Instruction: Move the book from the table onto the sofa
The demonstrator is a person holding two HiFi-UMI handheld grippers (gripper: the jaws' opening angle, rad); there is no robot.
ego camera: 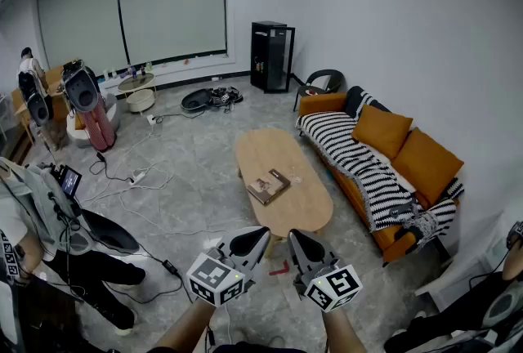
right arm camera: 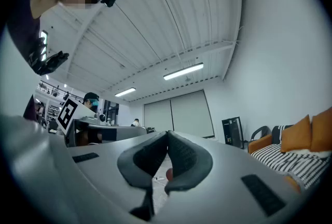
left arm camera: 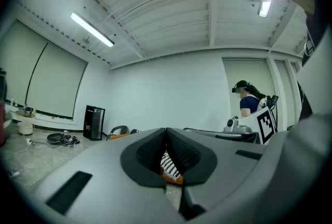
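Observation:
A brown book (ego camera: pixel 268 185) lies flat on the oval wooden table (ego camera: pixel 302 208), near its middle. The orange sofa (ego camera: pixel 425 167), draped with a striped blanket (ego camera: pixel 359 163), stands to the table's right. Both grippers hover over the floor just short of the table's near end. My left gripper (ego camera: pixel 260 234) is shut and empty, its dark pads (left arm camera: pixel 155 148) meeting at the tips. My right gripper (ego camera: pixel 296 236) is shut too, nothing between its pads (right arm camera: pixel 179 153). Both gripper views look level into the room and do not show the book.
Cables (ego camera: pixel 135 177) trail across the grey floor left of the table. A person (ego camera: pixel 33 261) sits at the lower left and another person's arm (ego camera: pixel 511 261) shows at the right edge. A small red thing (ego camera: pixel 279 269) lies on the floor between the grippers. A black cabinet (ego camera: pixel 271 55) stands at the back wall.

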